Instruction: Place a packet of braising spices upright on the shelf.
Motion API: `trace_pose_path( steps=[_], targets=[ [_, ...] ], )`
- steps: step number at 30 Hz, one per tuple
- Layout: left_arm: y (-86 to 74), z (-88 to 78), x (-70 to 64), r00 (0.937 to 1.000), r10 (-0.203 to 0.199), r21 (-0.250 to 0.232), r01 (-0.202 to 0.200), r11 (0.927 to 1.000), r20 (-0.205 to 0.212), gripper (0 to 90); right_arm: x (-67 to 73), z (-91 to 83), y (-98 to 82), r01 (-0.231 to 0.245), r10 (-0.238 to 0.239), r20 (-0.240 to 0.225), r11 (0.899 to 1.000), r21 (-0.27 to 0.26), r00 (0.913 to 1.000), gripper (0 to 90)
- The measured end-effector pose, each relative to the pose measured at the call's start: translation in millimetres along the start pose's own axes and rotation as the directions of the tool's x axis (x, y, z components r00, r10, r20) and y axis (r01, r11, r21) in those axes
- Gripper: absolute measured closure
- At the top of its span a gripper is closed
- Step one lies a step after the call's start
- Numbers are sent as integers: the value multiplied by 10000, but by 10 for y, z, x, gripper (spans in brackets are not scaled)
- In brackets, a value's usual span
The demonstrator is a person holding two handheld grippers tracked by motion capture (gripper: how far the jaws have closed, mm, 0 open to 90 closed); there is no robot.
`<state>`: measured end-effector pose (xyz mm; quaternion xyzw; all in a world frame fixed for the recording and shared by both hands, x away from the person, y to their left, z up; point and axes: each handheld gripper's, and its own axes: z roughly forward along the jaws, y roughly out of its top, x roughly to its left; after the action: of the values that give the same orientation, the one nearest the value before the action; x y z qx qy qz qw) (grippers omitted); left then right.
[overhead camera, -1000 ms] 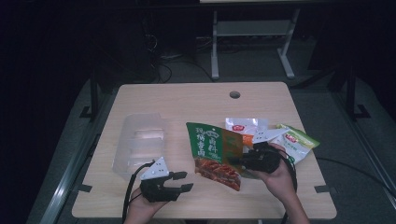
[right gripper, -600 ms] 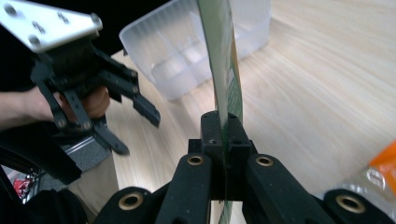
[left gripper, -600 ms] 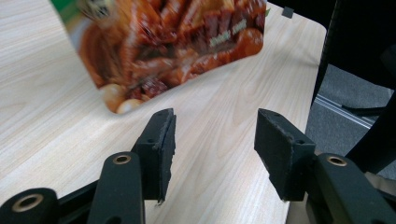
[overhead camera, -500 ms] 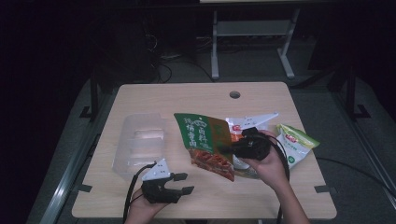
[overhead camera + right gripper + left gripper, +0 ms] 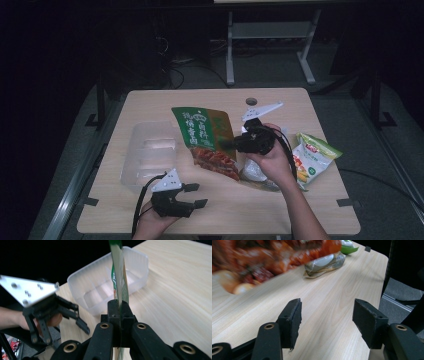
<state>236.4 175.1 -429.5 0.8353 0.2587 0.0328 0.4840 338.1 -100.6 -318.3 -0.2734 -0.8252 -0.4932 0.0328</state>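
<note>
Green snack bag (image 5: 207, 140), the largest packet on the wooden table (image 5: 300, 215), hangs above the tabletop, clamped at one edge by the right gripper (image 5: 235, 143) so it can be carried edge-on toward the clear plastic container (image 5: 150, 155) at the left. The left gripper (image 5: 192, 196) rests near the front edge, empty; its jaws have just been opening, apparently to receive or steady the bag. Smaller packets, a clear-wrapped one (image 5: 255, 172) and a light-green one (image 5: 312, 157), lie beside the right hand (image 5: 272, 162).

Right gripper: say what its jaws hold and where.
The right gripper is shut on the green snack bag, pinching its right edge; the bag hangs lifted off the table.
</note>
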Motion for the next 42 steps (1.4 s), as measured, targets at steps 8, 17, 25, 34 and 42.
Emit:
trace_pose_path(
  steps=[8,17,25,34,42],
  targets=[
    [-5,23,-7,9998,-146,24,146,9999,160,357,32,177,351,334,-334,-121,9994,-16,9994,900],
    [4,32,-18,9996,49,130,-53,9999,262,328,56,496,749,643,-648,-331,9978,-163,9973,900],
    [1,50,-26,9994,-82,193,75,9998,342,313,41,856,1029,782,-796,-534,9965,-282,9954,900],
    [-1,54,-7,9998,-26,265,20,9996,219,313,-61,1295,1199,707,-720,-494,9971,-273,9962,900],
    [1,48,7,9997,-119,218,114,9997,212,306,-206,1631,1195,414,-433,-513,9985,-371,9977,900]
  ],
)
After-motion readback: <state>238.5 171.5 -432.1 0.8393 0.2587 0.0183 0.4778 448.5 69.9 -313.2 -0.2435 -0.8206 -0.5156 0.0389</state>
